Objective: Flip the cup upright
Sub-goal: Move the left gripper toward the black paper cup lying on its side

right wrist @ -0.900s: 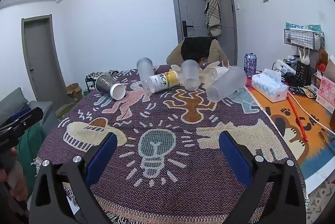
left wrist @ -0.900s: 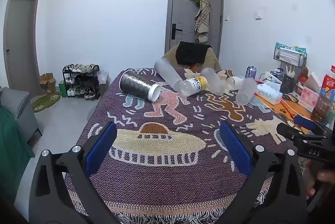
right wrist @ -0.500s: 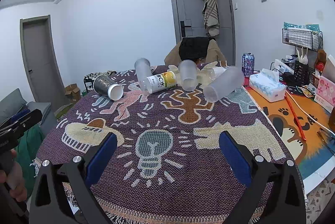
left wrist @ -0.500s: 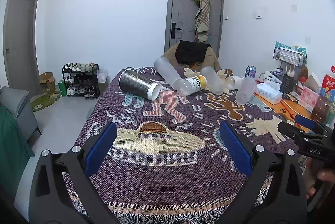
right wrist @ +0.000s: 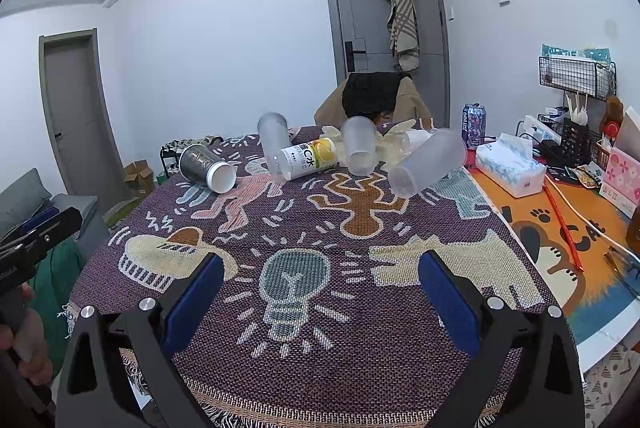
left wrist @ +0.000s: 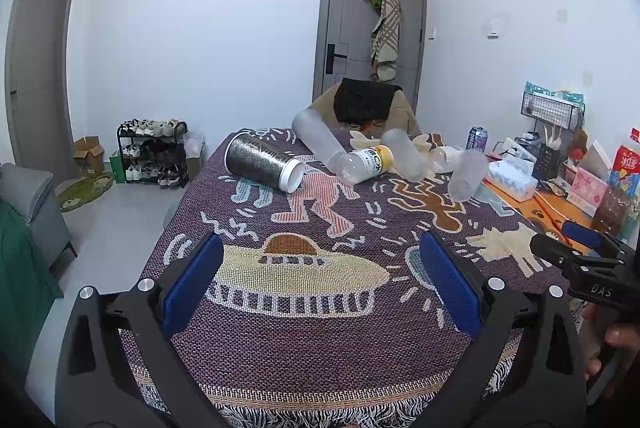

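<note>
Several cups lie on their sides at the far end of the patterned cloth. A dark glittery cup [left wrist: 262,160] [right wrist: 206,167] with a white rim lies at the left. Frosted clear cups lie beside it: one at the back [left wrist: 318,139] [right wrist: 274,139], one in the middle [left wrist: 404,153] [right wrist: 359,144], one at the right [left wrist: 466,175] [right wrist: 426,161]. My left gripper [left wrist: 320,284] is open and empty over the near edge. My right gripper [right wrist: 320,288] is open and empty, also over the near edge, far from the cups.
A yellow-labelled plastic bottle [left wrist: 366,163] [right wrist: 308,157] lies among the cups. A tissue box [right wrist: 510,169], a drink can [right wrist: 473,125], a wire rack [right wrist: 576,75] and boxes stand at the right. A chair [right wrist: 374,99] with clothes stands behind the table.
Both views have shifted slightly; the grippers stay open and far from the cups. Nothing on the table has moved.
</note>
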A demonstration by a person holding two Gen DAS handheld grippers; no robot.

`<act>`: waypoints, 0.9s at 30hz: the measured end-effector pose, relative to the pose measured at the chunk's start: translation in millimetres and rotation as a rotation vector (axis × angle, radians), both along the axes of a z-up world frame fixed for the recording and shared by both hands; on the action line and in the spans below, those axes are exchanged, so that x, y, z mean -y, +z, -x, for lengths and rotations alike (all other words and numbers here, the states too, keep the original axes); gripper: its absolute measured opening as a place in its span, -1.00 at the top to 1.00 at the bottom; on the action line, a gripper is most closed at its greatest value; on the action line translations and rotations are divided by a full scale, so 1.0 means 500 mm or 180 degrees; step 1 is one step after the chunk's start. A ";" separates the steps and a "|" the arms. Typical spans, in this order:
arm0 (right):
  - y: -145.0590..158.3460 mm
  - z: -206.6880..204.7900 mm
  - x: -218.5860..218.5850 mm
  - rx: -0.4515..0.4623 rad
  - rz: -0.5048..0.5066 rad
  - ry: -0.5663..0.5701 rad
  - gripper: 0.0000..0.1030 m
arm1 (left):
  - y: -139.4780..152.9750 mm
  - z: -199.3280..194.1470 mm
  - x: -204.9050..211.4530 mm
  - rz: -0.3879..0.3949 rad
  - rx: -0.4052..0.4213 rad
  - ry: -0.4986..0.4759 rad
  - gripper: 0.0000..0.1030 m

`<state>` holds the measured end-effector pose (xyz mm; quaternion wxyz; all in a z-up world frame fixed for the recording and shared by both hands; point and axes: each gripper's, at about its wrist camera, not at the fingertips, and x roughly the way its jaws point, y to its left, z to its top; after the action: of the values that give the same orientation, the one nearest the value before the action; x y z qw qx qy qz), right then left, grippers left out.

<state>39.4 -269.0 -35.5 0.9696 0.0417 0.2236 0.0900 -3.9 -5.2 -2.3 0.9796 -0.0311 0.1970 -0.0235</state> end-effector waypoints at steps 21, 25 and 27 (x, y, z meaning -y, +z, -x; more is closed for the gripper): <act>0.009 -0.038 0.002 -0.0052 -0.0110 0.0064 -0.86 | 0.012 -0.041 -0.017 0.0075 -0.0107 -0.0019 -0.91; 0.016 -0.066 -0.005 -0.0074 -0.0075 0.0093 -0.86 | 0.017 -0.072 -0.025 0.0098 -0.0158 -0.0014 -0.91; 0.019 -0.082 -0.008 -0.0116 -0.0048 0.0107 -0.86 | 0.019 -0.093 -0.032 0.0166 -0.0208 -0.0047 -0.91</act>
<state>80.3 -264.8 -26.1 0.9634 0.0468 0.2412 0.1072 42.9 10.9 7.3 0.9713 -0.0559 0.2284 -0.0349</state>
